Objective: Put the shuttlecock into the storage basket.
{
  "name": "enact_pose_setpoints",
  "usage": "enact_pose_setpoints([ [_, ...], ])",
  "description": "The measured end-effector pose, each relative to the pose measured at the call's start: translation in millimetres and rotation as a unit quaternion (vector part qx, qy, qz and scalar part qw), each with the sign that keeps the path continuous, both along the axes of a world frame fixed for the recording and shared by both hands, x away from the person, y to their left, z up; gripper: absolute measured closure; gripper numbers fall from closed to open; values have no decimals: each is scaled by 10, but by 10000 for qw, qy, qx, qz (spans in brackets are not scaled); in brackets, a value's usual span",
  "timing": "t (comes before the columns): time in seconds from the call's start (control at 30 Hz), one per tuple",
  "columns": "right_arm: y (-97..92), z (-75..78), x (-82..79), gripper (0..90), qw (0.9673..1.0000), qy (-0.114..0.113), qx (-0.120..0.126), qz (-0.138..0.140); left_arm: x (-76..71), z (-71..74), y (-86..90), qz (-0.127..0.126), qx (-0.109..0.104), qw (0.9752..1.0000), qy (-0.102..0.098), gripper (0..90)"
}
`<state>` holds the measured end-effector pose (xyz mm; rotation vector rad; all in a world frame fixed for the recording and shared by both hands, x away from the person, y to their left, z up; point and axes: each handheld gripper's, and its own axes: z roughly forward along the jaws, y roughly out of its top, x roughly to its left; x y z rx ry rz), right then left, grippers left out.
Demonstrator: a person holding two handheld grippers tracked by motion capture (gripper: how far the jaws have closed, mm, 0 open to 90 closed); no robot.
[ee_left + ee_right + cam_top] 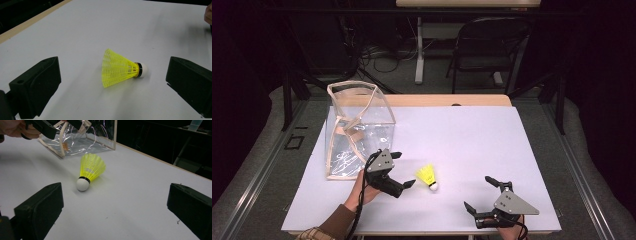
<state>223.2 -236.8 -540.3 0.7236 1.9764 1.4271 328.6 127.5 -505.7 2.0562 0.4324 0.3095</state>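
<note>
While the yellow plastic-skirted shuttlecock with its white rounded cork tip [427,176] lies on its side on the white table surface [472,140], nothing is gripped by either tool. The left gripper [404,170] is held just beside the shuttlecock with its black jaws spread wide, and in the left gripper view the shuttlecock [120,68] is seen lying between them but untouched, so a sideways pinch on the skirt appears to be what is being lined up. The right gripper [479,195] is kept well apart, near the table's front edge, jaws likewise spread, seemingly so that the approach is left free. A clear plastic bag with cream-coloured trim [357,127] stands open-topped behind the left gripper, probably as the place where the shuttlecock is meant to go. Nothing is seen between the jaws and the shuttlecock, though the light skirt may be nudged away by a jaw
</note>
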Motion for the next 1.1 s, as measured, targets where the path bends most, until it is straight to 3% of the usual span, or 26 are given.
enact_pose_setpoints([
  [0.23,9,-1,2,2,10000,-12,-9,21,53,49,-94,-145,187,9997,27,0],
  [0.47,4,1,-1,3,10000,-9,-10,15,129,56,-185,-297,366,9987,184,37],
  [0.57,5,-1,0,3,10000,-7,-12,17,152,62,-238,-406,563,9973,217,60],
  [0.87,5,1,-3,3,10000,-3,-20,10,214,32,-337,-495,829,9948,327,167],
  [1.1,1,-1,-2,3,10000,3,-18,6,268,-27,-440,-605,1130,9906,487,251],
])
